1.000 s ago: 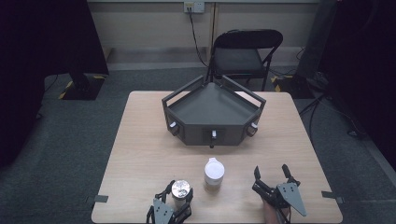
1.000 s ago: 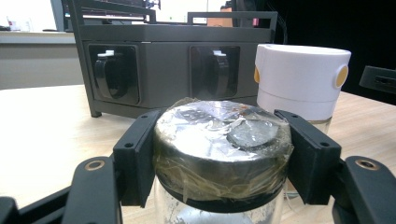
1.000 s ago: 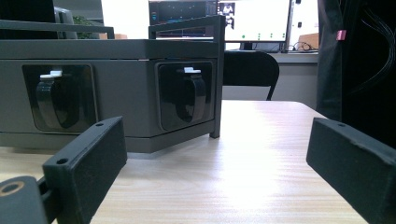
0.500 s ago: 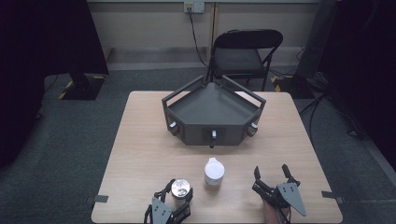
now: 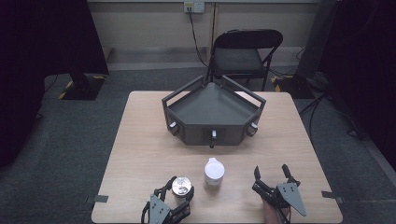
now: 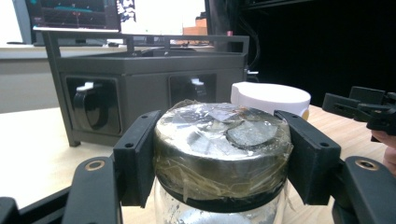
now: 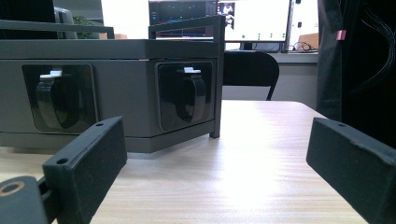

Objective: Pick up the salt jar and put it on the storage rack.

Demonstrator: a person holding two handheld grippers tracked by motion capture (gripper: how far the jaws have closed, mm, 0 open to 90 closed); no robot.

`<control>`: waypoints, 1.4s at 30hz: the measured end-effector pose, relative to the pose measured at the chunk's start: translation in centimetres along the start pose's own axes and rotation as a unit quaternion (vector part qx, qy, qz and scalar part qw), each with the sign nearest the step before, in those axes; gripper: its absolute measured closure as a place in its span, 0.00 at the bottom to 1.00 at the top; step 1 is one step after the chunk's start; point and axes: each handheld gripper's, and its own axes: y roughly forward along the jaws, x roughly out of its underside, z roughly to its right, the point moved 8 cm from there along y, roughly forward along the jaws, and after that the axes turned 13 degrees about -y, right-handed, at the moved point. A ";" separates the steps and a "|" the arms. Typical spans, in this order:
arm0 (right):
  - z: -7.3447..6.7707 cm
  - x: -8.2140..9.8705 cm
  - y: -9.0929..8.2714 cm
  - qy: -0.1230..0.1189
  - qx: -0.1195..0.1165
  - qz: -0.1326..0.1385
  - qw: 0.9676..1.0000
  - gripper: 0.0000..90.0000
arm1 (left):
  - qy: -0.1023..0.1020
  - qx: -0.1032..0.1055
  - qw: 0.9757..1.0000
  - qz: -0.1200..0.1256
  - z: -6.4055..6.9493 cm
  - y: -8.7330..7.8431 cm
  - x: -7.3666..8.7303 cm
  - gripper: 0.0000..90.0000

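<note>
A glass jar (image 5: 181,185) with a taped metal lid (image 6: 222,135) stands on the wooden table (image 5: 140,140) near its front edge. My left gripper (image 5: 179,186) holds it, one jaw pressed on each side of the lid. A white lidded container (image 5: 214,171) stands just right of the jar, apart from it, and rises behind the lid in the left gripper view (image 6: 271,95). My right gripper (image 5: 271,171) rests at the front right, open wide, with nothing between its jaws (image 7: 215,172).
A dark grey six-sided tray box (image 5: 212,109) with handled doors on its front faces occupies the table's middle, looming close in the right gripper view (image 7: 93,51). A black folding chair (image 5: 247,51) stands beyond the far edge. Bare wood lies left and right of the box.
</note>
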 end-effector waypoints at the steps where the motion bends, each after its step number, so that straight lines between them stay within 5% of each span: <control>1: 0.0 0.0 0.0 0.000 0.000 0.000 1.000 0.04 | 0.001 0.002 1.000 -0.002 0.0 0.1 -0.2 0.39; 9: 0.0 0.0 0.0 0.000 0.001 0.000 1.000 0.04 | 0.010 0.029 1.000 -0.003 -0.2 0.4 -2.1 0.39; 15: 0.0 0.0 0.0 0.000 0.001 0.000 1.000 0.04 | 0.021 0.063 0.998 0.005 -0.3 0.5 -5.3 0.39; 22: 0.0 0.0 0.0 0.000 0.001 0.000 1.000 0.04 | 0.024 0.077 0.997 0.020 -0.9 1.5 -7.6 0.39; 27: 0.0 0.0 0.0 0.000 0.001 0.000 1.000 0.04 | 0.015 0.107 0.994 0.014 -1.7 3.2 -9.2 0.39; 42: 0.0 0.0 0.0 0.000 0.000 0.000 1.000 0.04 | -0.005 0.123 0.992 0.027 -2.9 9.0 -12.9 0.39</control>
